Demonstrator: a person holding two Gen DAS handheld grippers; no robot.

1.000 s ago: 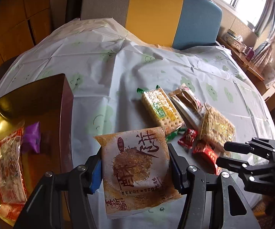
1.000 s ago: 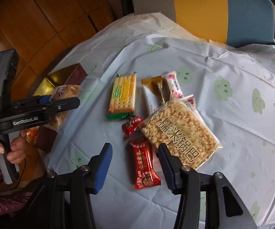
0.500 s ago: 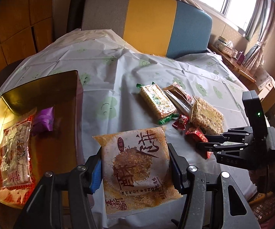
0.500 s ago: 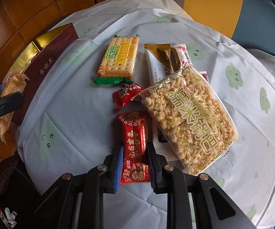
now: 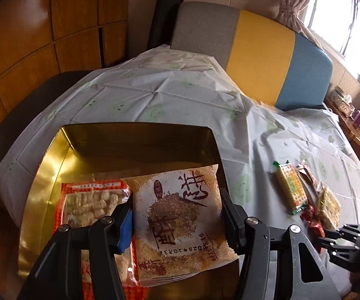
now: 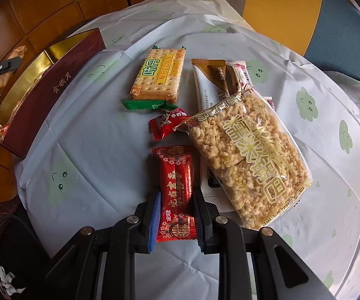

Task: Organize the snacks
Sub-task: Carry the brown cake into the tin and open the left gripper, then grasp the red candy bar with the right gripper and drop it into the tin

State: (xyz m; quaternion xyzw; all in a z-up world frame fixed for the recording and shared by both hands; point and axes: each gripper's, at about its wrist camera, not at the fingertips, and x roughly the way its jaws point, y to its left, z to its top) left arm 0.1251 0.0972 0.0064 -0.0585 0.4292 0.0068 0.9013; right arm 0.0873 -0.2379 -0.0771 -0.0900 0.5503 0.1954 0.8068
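My left gripper [image 5: 176, 221] is shut on a tan square snack packet [image 5: 180, 215] and holds it over the gold-lined box [image 5: 47, 165], beside a red-edged packet of pale snacks [image 5: 90, 200] lying inside. My right gripper [image 6: 176, 216] is shut on a long red candy packet [image 6: 177, 182] at the table's near edge. The box shows in the right wrist view [image 6: 42, 95] at the left, maroon outside.
On the white tablecloth [image 6: 92, 150] lie a cracker pack [image 6: 157, 77], a small red candy [image 6: 167, 123], a puffed-rice bag [image 6: 247, 160] and brown and white sachets [image 6: 217, 75]. A grey, yellow and blue chair [image 5: 255, 55] stands behind the table.
My left gripper has carried the tan packet left, from over the tablecloth to over the box. My right gripper has closed on the long red candy packet.
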